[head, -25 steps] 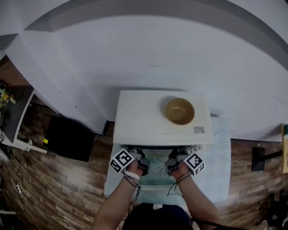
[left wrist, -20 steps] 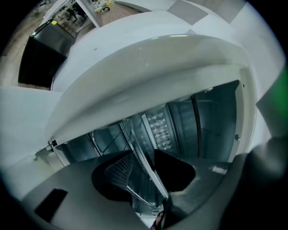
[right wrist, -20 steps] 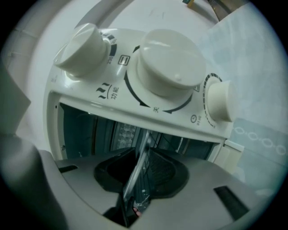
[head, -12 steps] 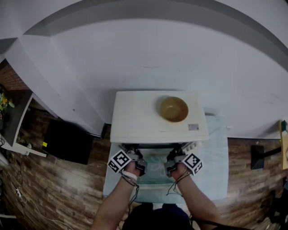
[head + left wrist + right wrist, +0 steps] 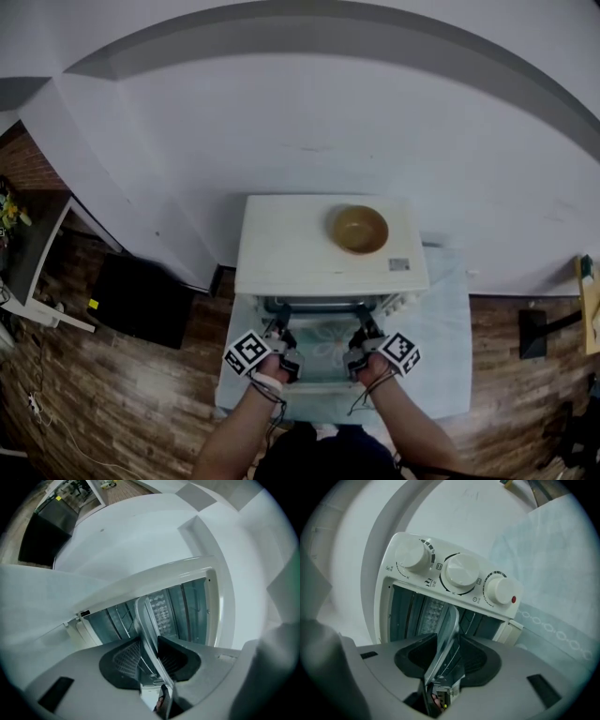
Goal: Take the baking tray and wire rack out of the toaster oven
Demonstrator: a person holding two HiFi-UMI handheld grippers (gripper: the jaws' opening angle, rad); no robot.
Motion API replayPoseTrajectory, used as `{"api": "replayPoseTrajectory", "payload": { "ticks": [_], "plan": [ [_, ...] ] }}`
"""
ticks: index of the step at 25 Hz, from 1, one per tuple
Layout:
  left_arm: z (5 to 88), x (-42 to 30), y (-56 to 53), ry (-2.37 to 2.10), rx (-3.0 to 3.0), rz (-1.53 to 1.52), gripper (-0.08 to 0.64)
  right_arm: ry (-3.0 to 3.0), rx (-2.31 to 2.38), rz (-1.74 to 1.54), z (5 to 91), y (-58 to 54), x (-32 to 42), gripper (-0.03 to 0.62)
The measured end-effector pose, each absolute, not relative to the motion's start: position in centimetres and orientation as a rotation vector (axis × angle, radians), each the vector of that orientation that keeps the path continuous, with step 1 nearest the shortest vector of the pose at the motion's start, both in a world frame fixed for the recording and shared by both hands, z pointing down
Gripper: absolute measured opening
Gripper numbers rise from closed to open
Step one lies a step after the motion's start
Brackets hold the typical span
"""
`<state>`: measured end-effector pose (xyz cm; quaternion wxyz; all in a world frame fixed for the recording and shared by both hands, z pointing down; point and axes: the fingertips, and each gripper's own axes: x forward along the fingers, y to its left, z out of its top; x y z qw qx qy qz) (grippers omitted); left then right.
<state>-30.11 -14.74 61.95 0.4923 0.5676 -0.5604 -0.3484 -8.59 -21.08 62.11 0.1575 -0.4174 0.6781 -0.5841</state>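
white toaster oven (image 5: 291, 258) sat on pale blue cloth (image 5: 441, 352), mouth facing 6 o'clock. brown bowl (image 5: 357, 229) stood on oven top, toward 1 o'clock. baking tray (image 5: 319, 339) stuck partway out of mouth at 6 o'clock. left gripper (image 5: 278, 333) was at tray's 9 o'clock rim, jaws closing, rim between pads. right gripper (image 5: 362, 333) was at 3 o'clock rim, jaws easing open, rim between pads. three white knobs (image 5: 461, 573) showed at 12 o'clock in right gripper view.
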Motion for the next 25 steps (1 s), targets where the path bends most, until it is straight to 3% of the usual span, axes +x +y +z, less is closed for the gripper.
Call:
{"api": "replayPoseTrajectory", "payload": {
  "ticks": [2, 7, 25],
  "plan": [
    [61.9, -29.8, -14.0, -1.348, 1.378, -0.844, 0.114, 1.916, -1.198, -1.681, 62.1, -20.9, -8.4, 0.164],
    [62.1, -29.2, -12.2, -1.328, 1.378, -0.825, 0.114, 1.889, -1.198, -1.696, 62.3, -19.4, -7.8, 0.112],
    [62.0, -26.7, -5.6, -1.207, 1.425, -0.795, 0.107, 1.876, -1.207, -1.704, 62.5, -12.5, -5.2, 0.104]
  ]
}}
